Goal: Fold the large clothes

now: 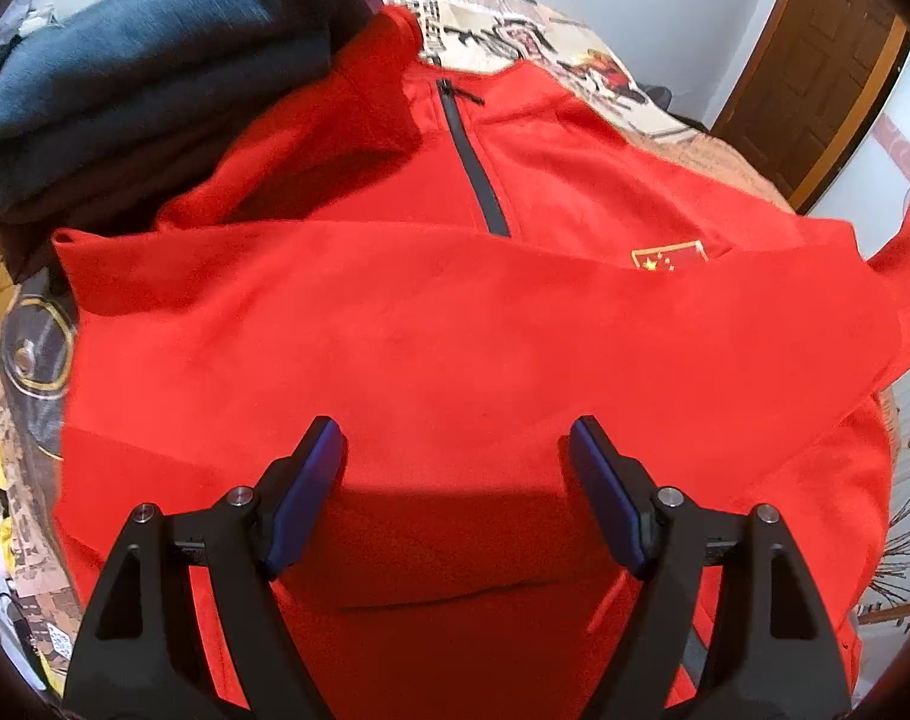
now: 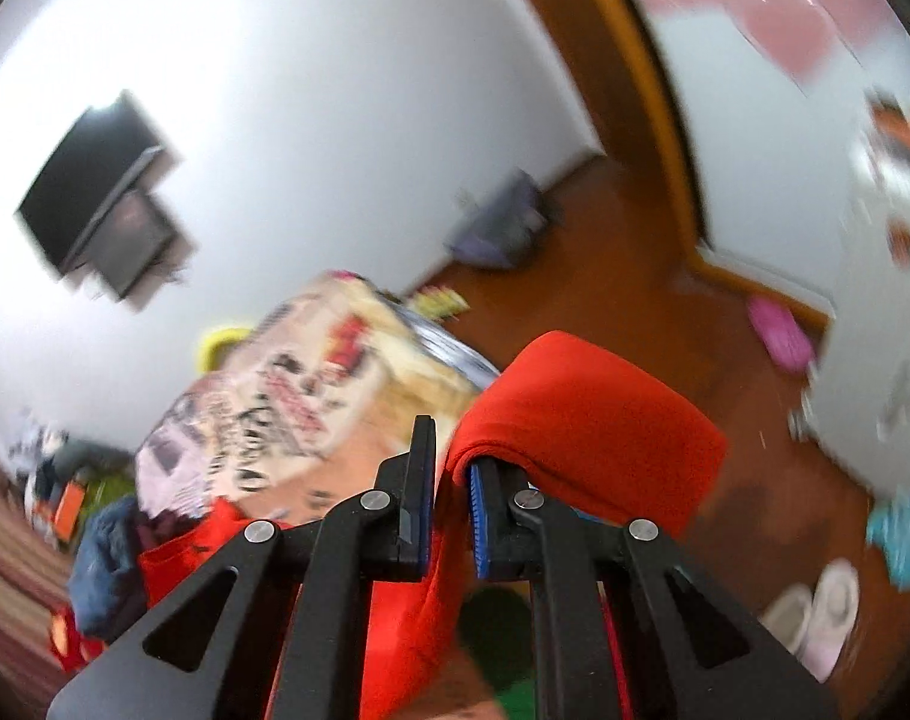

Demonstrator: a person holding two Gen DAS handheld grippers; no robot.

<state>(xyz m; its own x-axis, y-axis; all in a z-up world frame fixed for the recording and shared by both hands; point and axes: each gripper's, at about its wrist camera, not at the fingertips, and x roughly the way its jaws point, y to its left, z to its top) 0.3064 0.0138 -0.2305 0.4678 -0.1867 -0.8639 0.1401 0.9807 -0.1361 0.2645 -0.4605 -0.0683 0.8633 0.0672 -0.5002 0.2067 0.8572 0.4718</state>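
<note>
Red jacket (image 1: 455, 330) spread flat, left tongs (image 1: 455, 456) apart (empty), right tongs (image 2: 452, 474) clamping its fabric.

No readable text, only a yellow-star flag emblem (image 1: 670, 257) on the red top (image 1: 455, 330)

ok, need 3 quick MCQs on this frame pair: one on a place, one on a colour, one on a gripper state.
1. Where is the dark folded garment relative to the red top, left wrist view?
A upper left
B lower right
C on top of its middle

2. Colour of the zipper?
A white
B black
C yellow

3. Right gripper is:
A wide open, empty
B shut on red fabric
C out of view

Key: A, it lies beside the collar; B, a dark strip on red; B, fabric is clamped between the pads.
</note>
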